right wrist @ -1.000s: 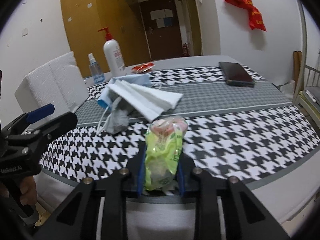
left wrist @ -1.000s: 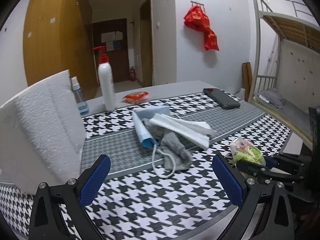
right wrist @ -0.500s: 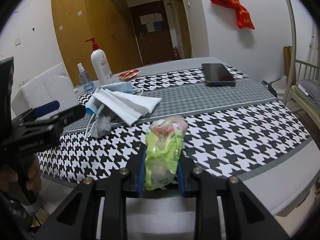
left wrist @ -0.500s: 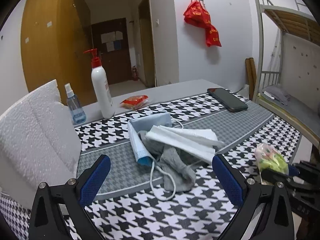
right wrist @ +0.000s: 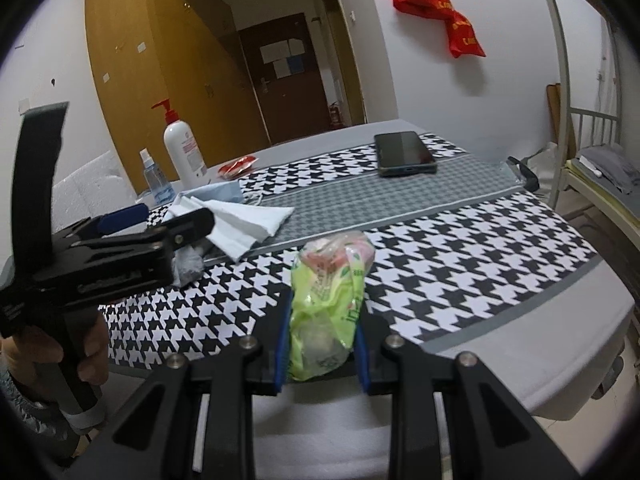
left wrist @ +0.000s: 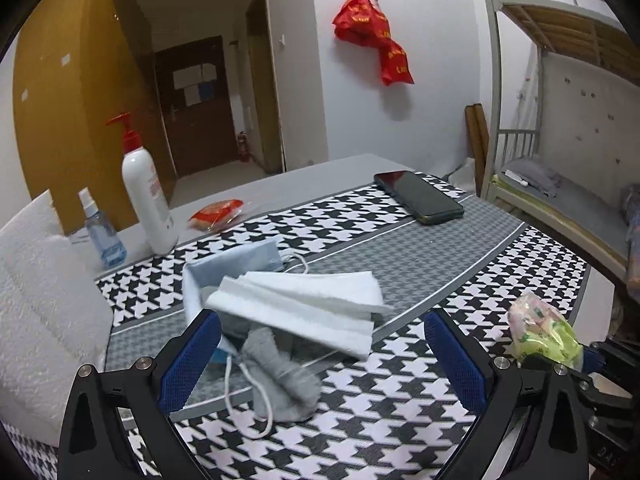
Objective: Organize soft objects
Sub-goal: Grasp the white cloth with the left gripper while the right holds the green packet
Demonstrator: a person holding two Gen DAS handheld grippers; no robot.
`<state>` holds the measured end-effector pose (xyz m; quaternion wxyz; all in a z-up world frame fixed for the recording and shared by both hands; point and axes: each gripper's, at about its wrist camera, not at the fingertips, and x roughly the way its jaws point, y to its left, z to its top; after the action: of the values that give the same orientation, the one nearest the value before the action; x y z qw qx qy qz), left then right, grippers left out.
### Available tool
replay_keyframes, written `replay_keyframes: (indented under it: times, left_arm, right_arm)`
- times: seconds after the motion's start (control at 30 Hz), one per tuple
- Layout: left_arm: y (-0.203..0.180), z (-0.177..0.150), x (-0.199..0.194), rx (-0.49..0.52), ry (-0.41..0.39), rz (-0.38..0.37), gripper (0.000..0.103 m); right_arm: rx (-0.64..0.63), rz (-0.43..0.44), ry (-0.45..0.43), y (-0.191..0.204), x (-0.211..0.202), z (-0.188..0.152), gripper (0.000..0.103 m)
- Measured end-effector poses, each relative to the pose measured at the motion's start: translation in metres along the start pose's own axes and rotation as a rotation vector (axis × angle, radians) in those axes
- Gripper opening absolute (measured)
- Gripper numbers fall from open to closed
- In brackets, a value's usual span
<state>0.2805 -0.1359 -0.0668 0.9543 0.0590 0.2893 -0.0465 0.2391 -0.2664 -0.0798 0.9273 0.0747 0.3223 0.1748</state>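
A pile of soft things lies on the houndstooth table: a white folded tissue (left wrist: 304,304), a blue face mask (left wrist: 232,268) under it and a grey sock (left wrist: 280,372) in front. My left gripper (left wrist: 320,360) is open, its blue pads either side of the pile's near edge. My right gripper (right wrist: 322,344) is shut on a green plastic packet (right wrist: 328,300) above the table's front edge. The packet (left wrist: 544,332) also shows at the right of the left wrist view. The left gripper (right wrist: 132,240) also shows in the right wrist view.
A white pump bottle (left wrist: 146,196), a small blue spray bottle (left wrist: 100,232) and a red snack packet (left wrist: 216,212) stand at the back. A black phone (left wrist: 420,196) lies at the far right. A white tissue pack (left wrist: 36,304) is at the left. A bunk bed (left wrist: 560,160) stands to the right.
My left gripper has moved forward and right, onto the pile of mask, tissue and sock. My right gripper has pulled back a little, still holding the green packet.
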Motion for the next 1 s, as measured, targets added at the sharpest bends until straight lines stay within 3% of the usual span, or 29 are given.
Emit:
replay_keyframes:
  times: [0.23, 0.8, 0.9, 1.0]
  left_arm:
    - [-0.012, 0.010, 0.014, 0.033, 0.015, 0.045, 0.102]
    - [-0.018, 0.010, 0.055, 0.046, 0.157, 0.017, 0.091]
    - [-0.015, 0.011, 0.059, 0.036, 0.176, 0.022, 0.087]
    - [-0.013, 0.010, 0.067, 0.016, 0.210, 0.008, 0.076]
  right_arm:
    - [0.026, -0.016, -0.004, -0.010, -0.003, -0.003, 0.031]
    - [0.043, -0.017, -0.011, -0.021, -0.005, -0.007, 0.031]
    - [0.048, -0.019, -0.010, -0.021, -0.005, -0.007, 0.031]
    - [0.048, -0.014, -0.012, -0.022, -0.005, -0.006, 0.031]
